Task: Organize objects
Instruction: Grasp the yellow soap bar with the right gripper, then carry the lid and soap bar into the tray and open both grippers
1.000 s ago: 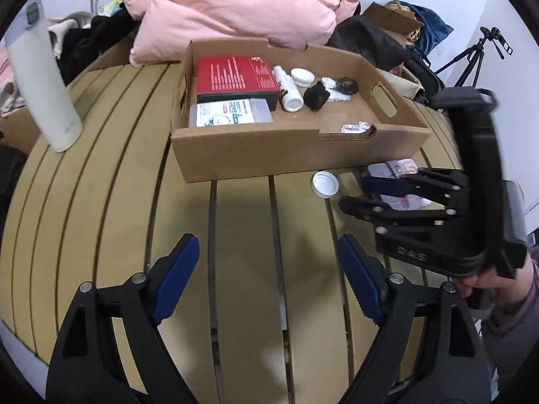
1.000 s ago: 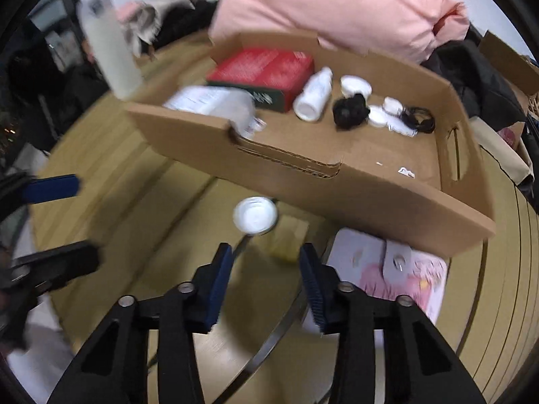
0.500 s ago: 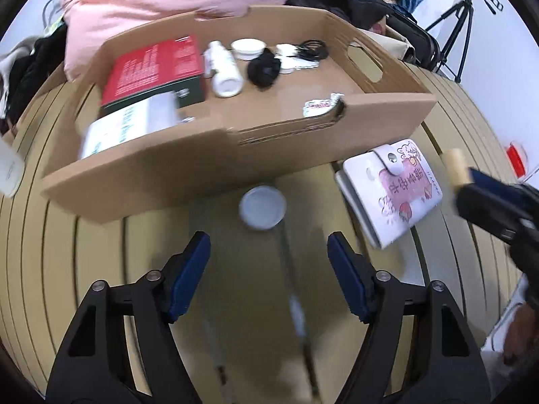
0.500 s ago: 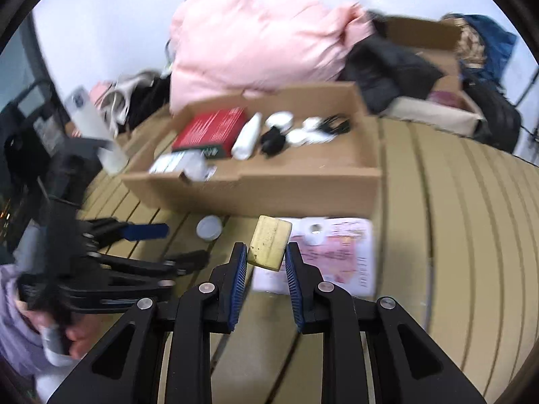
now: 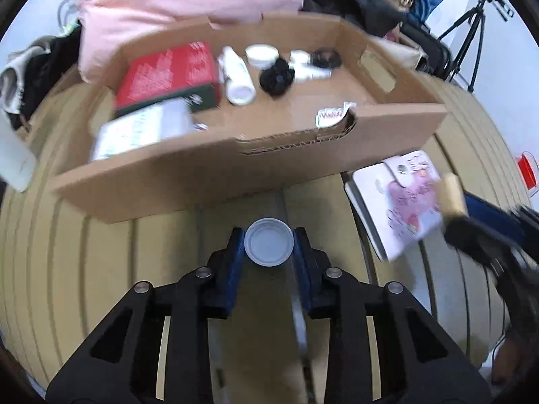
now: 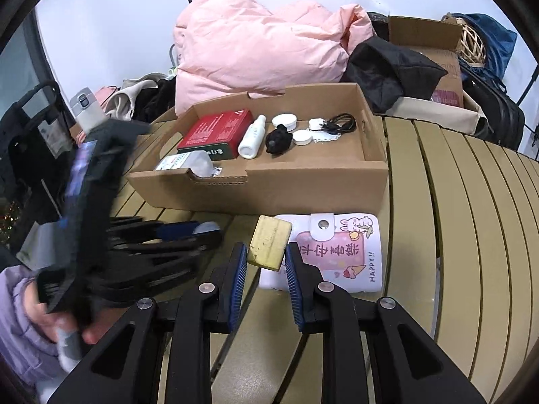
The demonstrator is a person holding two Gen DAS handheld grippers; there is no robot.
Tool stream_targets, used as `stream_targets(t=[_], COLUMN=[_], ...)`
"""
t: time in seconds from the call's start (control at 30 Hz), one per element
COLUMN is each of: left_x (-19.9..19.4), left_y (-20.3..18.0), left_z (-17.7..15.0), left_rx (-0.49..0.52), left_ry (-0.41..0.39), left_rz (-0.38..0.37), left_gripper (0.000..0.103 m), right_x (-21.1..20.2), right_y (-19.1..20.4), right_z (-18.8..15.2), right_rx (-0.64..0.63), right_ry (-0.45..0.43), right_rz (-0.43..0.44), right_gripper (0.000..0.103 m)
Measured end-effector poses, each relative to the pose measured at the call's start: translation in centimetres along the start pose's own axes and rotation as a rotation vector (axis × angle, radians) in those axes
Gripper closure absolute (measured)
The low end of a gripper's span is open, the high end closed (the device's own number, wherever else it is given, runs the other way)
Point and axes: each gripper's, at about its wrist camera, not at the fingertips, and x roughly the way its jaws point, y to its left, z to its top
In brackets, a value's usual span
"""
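Note:
A white round lid (image 5: 268, 247) lies on the tan slatted table (image 5: 101, 269) just in front of the cardboard tray (image 5: 235, 171). My left gripper (image 5: 267, 232) is closing, and its blue pads touch both sides of the lid. My right gripper (image 6: 266, 247) is shut on a yellow block (image 6: 269, 239), held above the table beside a pink and white snap case (image 6: 347, 252). In the tray (image 6: 303, 185) are a red box (image 6: 215, 129), a white bottle (image 6: 252, 138), a black clump (image 6: 279, 139), small white jars and a cable.
A pink duvet (image 6: 256, 50), dark bags and a cardboard box (image 6: 427, 43) are piled behind the tray. A white tumbler (image 5: 13, 158) stands at the far left and a tripod (image 5: 471, 33) at the far right. A person's hand in a lilac sleeve (image 6: 17, 309) holds the left gripper.
My left gripper moved up to the white lid and its wide jaws closed around it. My right gripper took hold of the yellow block and raised it off the table.

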Motion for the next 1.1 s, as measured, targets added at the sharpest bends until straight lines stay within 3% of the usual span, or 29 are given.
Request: stream_targets(t=[0.2,0.33,0.5,0.67,1.1], left_x=[-11.8,-22.1,-30.5,-33.0,-33.2], left_y=[3.3,5.7,7.3,7.3,6.5], left_z=[-1.3,-4.2,-10.1,-14.5,-15.2], left_rx=[-0.06,-0.078,-0.167,-0.254,-0.229], left_ry=[-0.112,-0.268,-0.34,-0.356,-0.348], left_rz=[0.049,0.135,0.12,0.111,0.093], left_gripper=[0.078,0.078,0.078,0.078,0.078], right_x=[-3.9,-11.4,-20.9,-27.0,-27.0], right_y=[-1.6,-2.7,-1.5,0.7,2.9], right_z=[1.3,1.0,-1.7,-6.3,-7.0], right_rx=[0.032,0.018,-0.06,-0.053,-0.068], right_ry=[-0.008,-0.034,-0.088,-0.108,-0.111], right_rz=[-0.021,0.001,-0.031,0.063,0.071], right_gripper=[0.077,0.077,0.077,0.077,0.077])
